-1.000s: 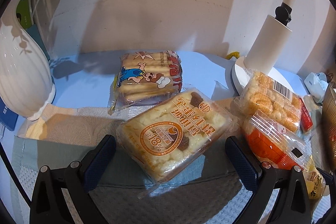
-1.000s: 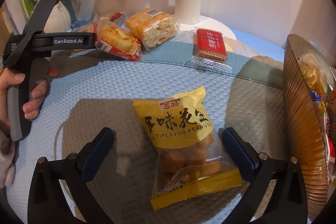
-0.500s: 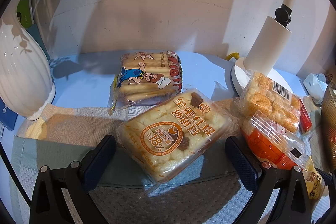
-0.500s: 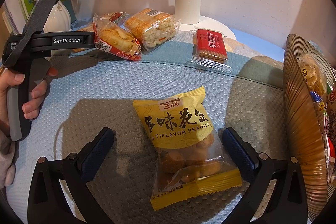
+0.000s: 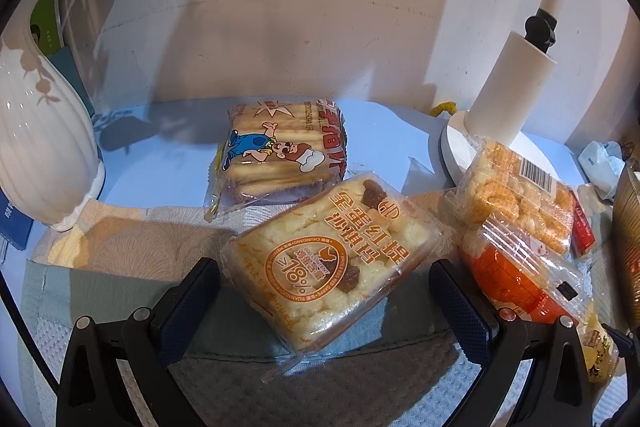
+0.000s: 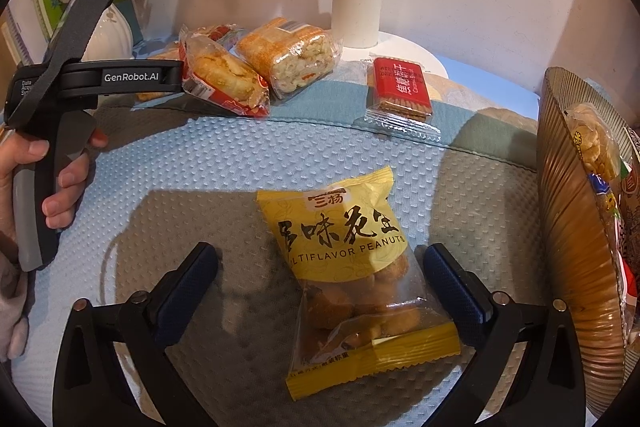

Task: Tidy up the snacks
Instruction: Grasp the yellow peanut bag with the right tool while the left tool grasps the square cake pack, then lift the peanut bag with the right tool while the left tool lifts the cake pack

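Lying flat on the quilted mat point(image 6: 200, 171), the yellow peanut pack point(image 6: 352, 251) sits btwn the right gripper point(image 6: 320, 279) jaws, which just narrowed slightly, pads not pressing. Left gripper point(image 5: 324, 291) likewise w/ the egg-cake pack point(image 5: 332, 259). Ribbed basket point(image 6: 568, 227) just right; biscuit pack point(image 5: 280, 151), orange-wrapped snack point(image 5: 524, 275), lamp base point(image 5: 456, 147) beyond.

The peanut packet point(image 6: 344, 267) is yellow with black lettering and a clear window. The mat point(image 6: 200, 179) under it is pale blue with a raised dot weave. The egg crisp cake point(image 5: 332, 259) wrapper carries orange print on cream; the biscuit pack point(image 5: 280, 151) shows a cartoon figure in blue. The small cracker pack point(image 6: 400, 87) is red. The ribbed bowl point(image 6: 568, 227) is amber-brown, the ribbed vase point(image 5: 36, 147) white.
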`<state>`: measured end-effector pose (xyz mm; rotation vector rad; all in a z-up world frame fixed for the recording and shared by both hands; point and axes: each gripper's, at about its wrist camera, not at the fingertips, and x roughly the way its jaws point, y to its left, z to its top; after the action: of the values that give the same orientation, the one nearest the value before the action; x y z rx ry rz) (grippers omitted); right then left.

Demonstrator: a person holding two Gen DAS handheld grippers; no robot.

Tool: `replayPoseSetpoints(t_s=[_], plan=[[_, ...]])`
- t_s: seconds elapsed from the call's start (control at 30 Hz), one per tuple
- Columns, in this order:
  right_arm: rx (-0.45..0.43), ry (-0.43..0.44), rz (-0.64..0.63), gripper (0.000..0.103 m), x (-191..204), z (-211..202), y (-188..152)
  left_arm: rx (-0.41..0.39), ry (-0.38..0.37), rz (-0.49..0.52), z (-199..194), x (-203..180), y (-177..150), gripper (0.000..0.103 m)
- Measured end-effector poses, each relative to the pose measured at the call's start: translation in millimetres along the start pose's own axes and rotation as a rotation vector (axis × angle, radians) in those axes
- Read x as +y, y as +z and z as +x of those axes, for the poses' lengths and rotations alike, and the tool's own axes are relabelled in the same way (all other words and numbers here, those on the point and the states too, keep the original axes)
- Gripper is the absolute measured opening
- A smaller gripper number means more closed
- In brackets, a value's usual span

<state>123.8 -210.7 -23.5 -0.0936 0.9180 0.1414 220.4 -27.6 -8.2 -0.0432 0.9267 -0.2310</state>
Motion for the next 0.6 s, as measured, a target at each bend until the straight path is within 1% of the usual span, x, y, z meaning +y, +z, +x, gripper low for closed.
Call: replayPoseSetpoints(t_s=[0.03,0.07,0.1,0.13,0.17,0.27,0.4,0.5,0.6], plan=[[-0.010,0.004,-0.005,0.089,1,-2,0,-0.020,-0.022,-0.008,-3,2,0,0.085],[-0.023,0.007,-0.008,0.075,2,-5,-1,-0.044,-0.045,-0.022,-7,5,-1,0.064],[-0.034,0.017,-0.010,0.067,4,-7,-1,-0.044,-0.072,-0.030,-8,7,0,0.061],[-0.048,0.030,-0.012,0.053,5,-10,-2,-0.044,-0.080,-0.036,-8,9,0,0.060],[-0.055,0.050,-0.012,0.053,6,-11,-2,-0.050,-0.082,-0.040,-8,9,0,0.059],[-0.061,0.068,-0.007,0.052,6,-12,-2,-0.056,-0.094,-0.049,-10,10,0,0.059],[-0.080,0.143,0.046,0.052,-3,-15,-3,-0.084,-0.123,-0.080,-15,16,-2,0.059],[-0.110,0.184,0.081,0.052,-8,-20,-3,-0.112,-0.146,-0.100,-20,22,-4,0.058],[-0.164,0.205,0.106,0.051,-12,-29,-5,-0.128,-0.152,-0.110,-24,24,-5,0.058]])
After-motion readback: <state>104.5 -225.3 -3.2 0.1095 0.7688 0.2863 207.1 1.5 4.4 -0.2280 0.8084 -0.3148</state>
